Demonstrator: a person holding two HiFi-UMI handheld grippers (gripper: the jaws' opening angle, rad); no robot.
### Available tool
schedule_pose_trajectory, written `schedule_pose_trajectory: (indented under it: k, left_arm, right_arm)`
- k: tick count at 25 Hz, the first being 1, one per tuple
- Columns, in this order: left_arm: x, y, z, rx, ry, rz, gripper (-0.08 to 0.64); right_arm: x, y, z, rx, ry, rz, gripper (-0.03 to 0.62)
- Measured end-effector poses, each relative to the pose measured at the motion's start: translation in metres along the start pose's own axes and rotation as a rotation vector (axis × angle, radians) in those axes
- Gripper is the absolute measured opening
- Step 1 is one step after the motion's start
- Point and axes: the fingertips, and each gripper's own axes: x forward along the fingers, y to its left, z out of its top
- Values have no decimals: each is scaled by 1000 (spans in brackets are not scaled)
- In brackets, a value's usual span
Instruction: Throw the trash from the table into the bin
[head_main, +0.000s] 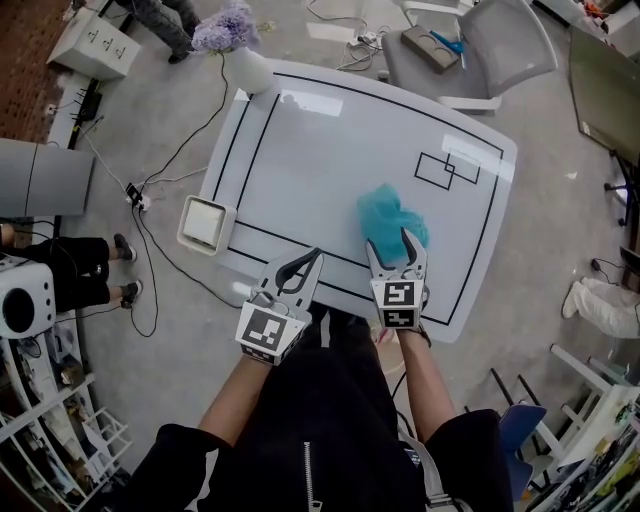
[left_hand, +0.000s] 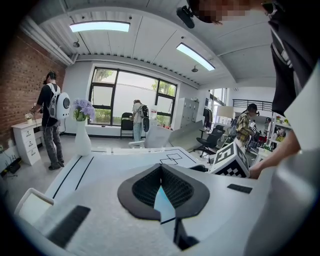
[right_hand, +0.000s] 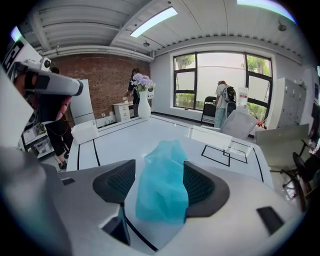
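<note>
A crumpled teal plastic bag (head_main: 385, 205) lies on the white table (head_main: 330, 150), near its front edge on the right. My right gripper (head_main: 389, 240) is open with the bag between its fingers; in the right gripper view the bag (right_hand: 162, 187) fills most of the gap of the right gripper (right_hand: 160, 165), and a slit stays free at the left pad. My left gripper (head_main: 313, 257) hovers over the table's front edge, shut and empty; in the left gripper view the tips of the left gripper (left_hand: 161, 167) meet. A white square bin (head_main: 205, 222) sits at the table's left front corner.
A white vase of lilac flowers (head_main: 245, 65) stands at the table's far left corner. A grey chair (head_main: 480, 50) is behind the table. Black lines and two small rectangles (head_main: 447, 168) mark the tabletop. Cables lie on the floor at left. People stand by the windows.
</note>
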Motion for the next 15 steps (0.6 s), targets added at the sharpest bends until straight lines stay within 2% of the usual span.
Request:
schedule_pose_trajectory:
  k: [11,15]
  left_arm:
    - [-7,0,-12,14,7,0,8]
    - [-9,-1,-16,4,6,1,8]
  right_arm:
    - [20,-3,-40,-67,115,1,281]
    - [27,-4,-53,-52,143,-5,281]
